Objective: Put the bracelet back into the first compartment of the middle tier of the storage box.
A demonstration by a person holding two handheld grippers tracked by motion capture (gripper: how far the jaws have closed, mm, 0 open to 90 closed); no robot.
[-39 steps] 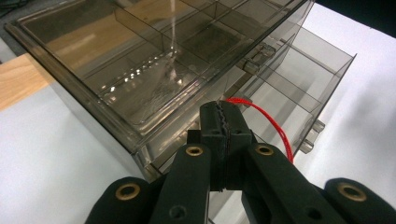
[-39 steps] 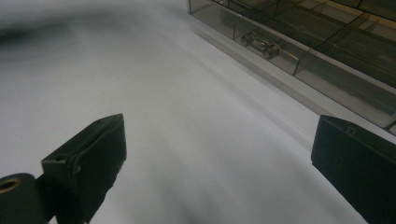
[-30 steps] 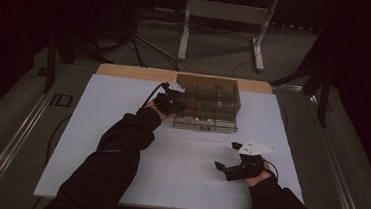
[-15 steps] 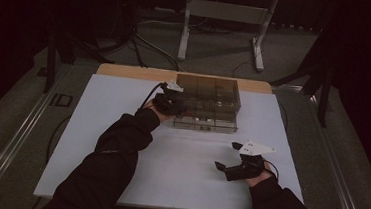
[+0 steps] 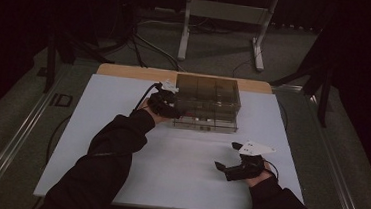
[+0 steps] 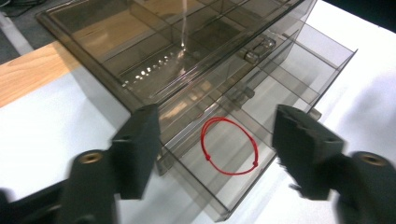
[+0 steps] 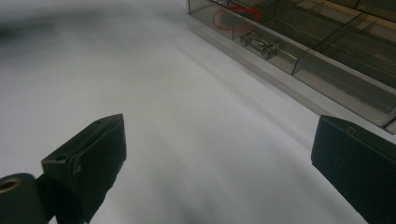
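red cord loop [image 6: 229, 146] is lying in the pulled-out drawer [image 6: 280, 100] between left gripper [image 6: 217, 140]'s released jaws; right gripper [image 5: 226, 169] is hovering released over bare table [image 5: 179, 159].

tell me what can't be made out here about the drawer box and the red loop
- High view: the red string loop is too small and dim to see inside the smoky drawer box.
- Left gripper view: the open drawer's near corner runs off the bottom edge; the left gripper hangs open above it.
- Right gripper view: the loop is cut by the top edge; the right gripper is open.
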